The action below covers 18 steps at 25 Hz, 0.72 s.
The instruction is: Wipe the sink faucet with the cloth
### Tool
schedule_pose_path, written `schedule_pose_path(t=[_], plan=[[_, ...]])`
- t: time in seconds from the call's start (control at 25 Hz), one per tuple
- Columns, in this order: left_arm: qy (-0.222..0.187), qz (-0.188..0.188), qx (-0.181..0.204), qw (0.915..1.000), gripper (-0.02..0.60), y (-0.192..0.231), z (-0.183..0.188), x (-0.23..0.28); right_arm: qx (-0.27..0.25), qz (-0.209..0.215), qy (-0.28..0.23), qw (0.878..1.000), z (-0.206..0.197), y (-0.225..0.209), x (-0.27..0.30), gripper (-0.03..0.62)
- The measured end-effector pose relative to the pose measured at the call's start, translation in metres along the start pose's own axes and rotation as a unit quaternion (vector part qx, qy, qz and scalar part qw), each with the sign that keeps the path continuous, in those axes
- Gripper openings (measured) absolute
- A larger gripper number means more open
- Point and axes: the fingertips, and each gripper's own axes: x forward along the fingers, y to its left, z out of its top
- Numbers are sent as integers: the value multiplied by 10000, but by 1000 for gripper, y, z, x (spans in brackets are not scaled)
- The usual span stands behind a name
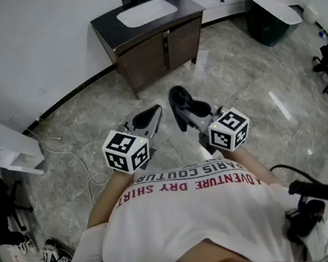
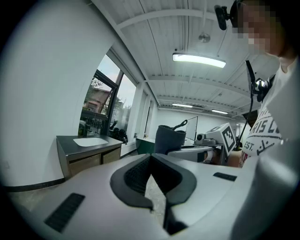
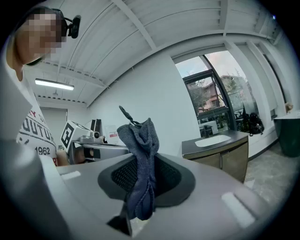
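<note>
The right tongs point(image 3: 143, 180) pinch the cloth point(image 3: 139, 145) ready for wiping, the left tongs point(image 2: 151, 174) are pressed together and empty, and the sink point(image 1: 146, 11) lies well ahead of both.

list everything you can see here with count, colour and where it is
cabinet: one, dark brown with dark top, against the white wall ahead
sink basin: one, white, set in the cabinet top; no faucet can be made out
cloth: one, dark blue-grey, bunched between the right gripper's jaws
bin: one, dark green with white top, right of the cabinet
shelf unit: one, white, by the wall at left
cable: one, white, on the grey floor near the shelf unit
shoe: at least one, black and white, floor at lower left
left gripper: one, grey, jaws together, empty
right gripper: one, grey, shut on the cloth
shirt: one, white with red print
</note>
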Motion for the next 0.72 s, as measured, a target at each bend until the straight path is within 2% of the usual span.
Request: schedule_pose_path(t=[0.72], plan=[[-56,11,-74,10000,2,9,0,-4,182,23,-29,9998,-2,1,3,77]])
